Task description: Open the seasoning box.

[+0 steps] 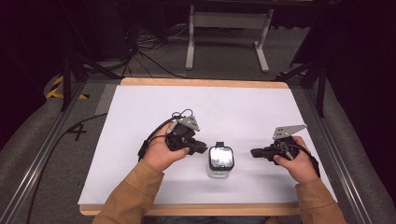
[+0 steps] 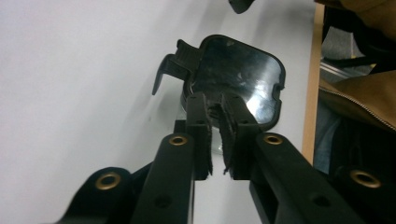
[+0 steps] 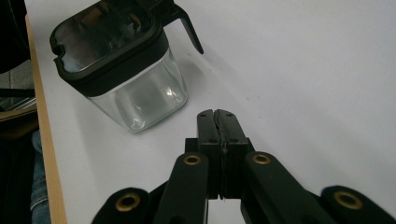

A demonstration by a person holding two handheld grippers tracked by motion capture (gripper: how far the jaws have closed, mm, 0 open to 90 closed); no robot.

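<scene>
While the left hand [image 1: 161,151] grips its tool from 7 o'clock, wrist cocked and sleeve rising from the bottom edge, the left gripper [image 1: 201,148] points toward 3 o'clock at the jar [image 1: 220,163]. Its jaws stand a narrow slit apart with nothing pinched between them; in the left gripper view the fingertips [image 2: 198,105] hover over the near edge of the lid [image 2: 238,77]. At 3 o'clock of the jar, the right hand [image 1: 296,161] holds the right gripper [image 1: 254,153] level, aimed toward 9 o'clock, jaws pressed flat together on nothing and apart from the jar.

That jar stands upright between the two grippers, near the table's [image 1: 140,112] front edge, at 6 o'clock of the white top. Its square body is clear glass with rounded corners; I cannot make out any contents. A glossy black lid caps it, and a black latch [image 2: 175,65] juts from one side, tipped outward.
</scene>
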